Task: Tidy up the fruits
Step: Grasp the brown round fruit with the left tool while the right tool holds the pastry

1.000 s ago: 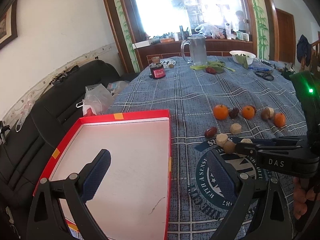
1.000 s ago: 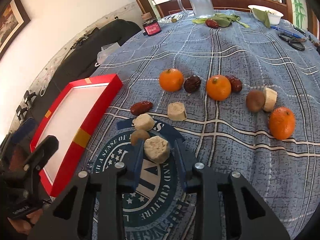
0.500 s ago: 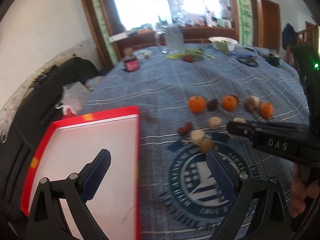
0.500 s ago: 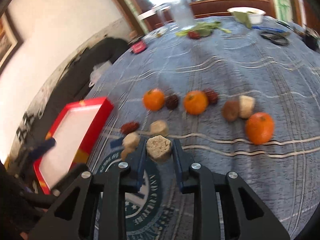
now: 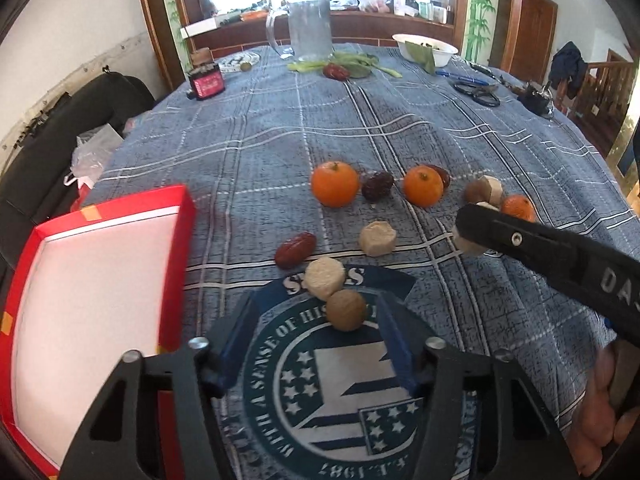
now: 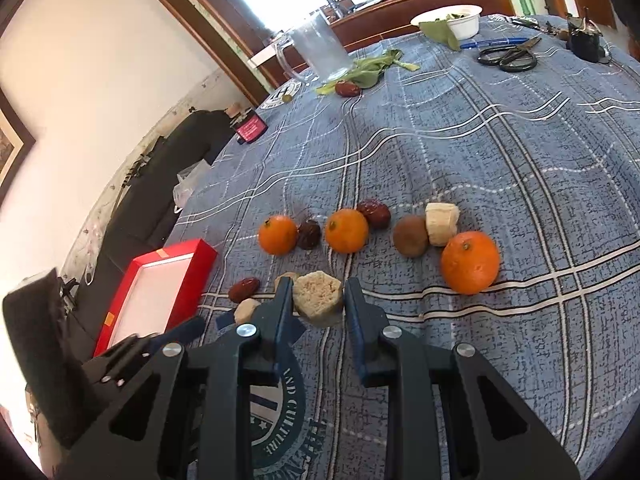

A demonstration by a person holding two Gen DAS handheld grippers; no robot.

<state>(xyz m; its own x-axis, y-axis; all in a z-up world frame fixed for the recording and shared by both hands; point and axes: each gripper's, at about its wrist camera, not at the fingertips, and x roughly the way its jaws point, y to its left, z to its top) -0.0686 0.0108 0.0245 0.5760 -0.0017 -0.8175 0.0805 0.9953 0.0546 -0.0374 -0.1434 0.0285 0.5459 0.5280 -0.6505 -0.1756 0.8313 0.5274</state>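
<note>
My left gripper (image 5: 318,306) is open low over the tablecloth, and a round brown fruit (image 5: 346,310) lies between its fingertips. Just beyond sit a beige chunk (image 5: 325,277), a red date (image 5: 295,244) and another beige chunk (image 5: 377,238). My right gripper (image 6: 316,294) is shut on a beige chunk (image 6: 318,298), held above the cloth. Behind it is a row of oranges (image 6: 346,230), dark dates (image 6: 308,234), a brown fruit (image 6: 411,236) and a pale chunk (image 6: 441,224). The red tray (image 5: 100,280) with a white floor lies to the left.
A glass pitcher (image 5: 310,26), greens (image 5: 352,62), a white bowl (image 5: 424,46), scissors (image 5: 478,92) and a red jar (image 5: 206,82) stand at the far side. A black sofa (image 5: 60,136) runs along the left table edge. A hand (image 5: 608,408) shows lower right.
My left gripper swung right from over the red tray to the fruits, now straddling the brown fruit. My right gripper lifted the beige chunk off the cloth and carried it right.
</note>
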